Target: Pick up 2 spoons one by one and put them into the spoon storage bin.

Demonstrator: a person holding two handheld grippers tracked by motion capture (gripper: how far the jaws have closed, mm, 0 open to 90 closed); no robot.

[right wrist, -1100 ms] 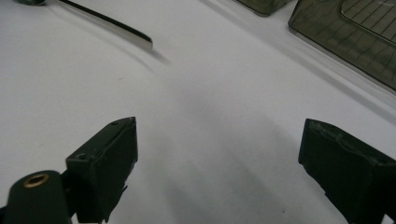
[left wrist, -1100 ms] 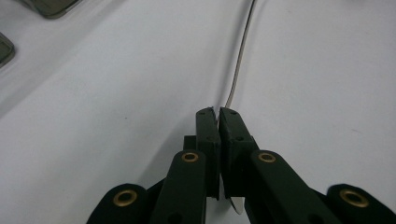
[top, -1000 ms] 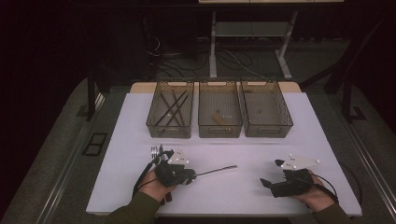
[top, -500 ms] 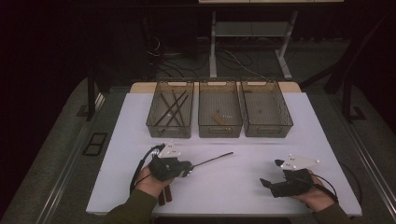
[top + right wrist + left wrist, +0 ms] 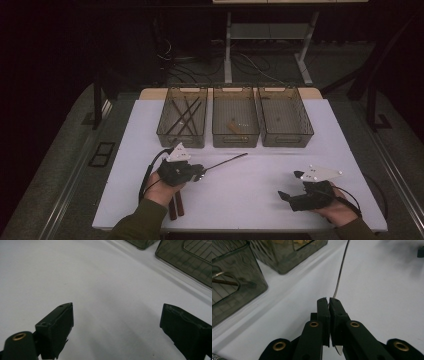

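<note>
1. Right tool [image 5: 290, 196]: jaws wide apart, empty, low over the white surface [image 5: 250, 190], near its front right.
2. Left tool [image 5: 329, 302]: jaws closed on a thin metal rod [image 5: 227, 161], front left.
3. Rod: slants toward the bins.
4. Three grey bins [image 5: 235, 120]: row at the far edge; left bin [image 5: 182, 117] holds dark sticks.

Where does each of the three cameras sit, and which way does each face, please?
High view: above the person's side, facing forward and down on the white table; forearms, both hands show.
Left gripper view: rides the left gripper, along shut jaws pinching a thin rod.
Right gripper view: rides the right gripper, open over bare table.
Shared: the bins.
</note>
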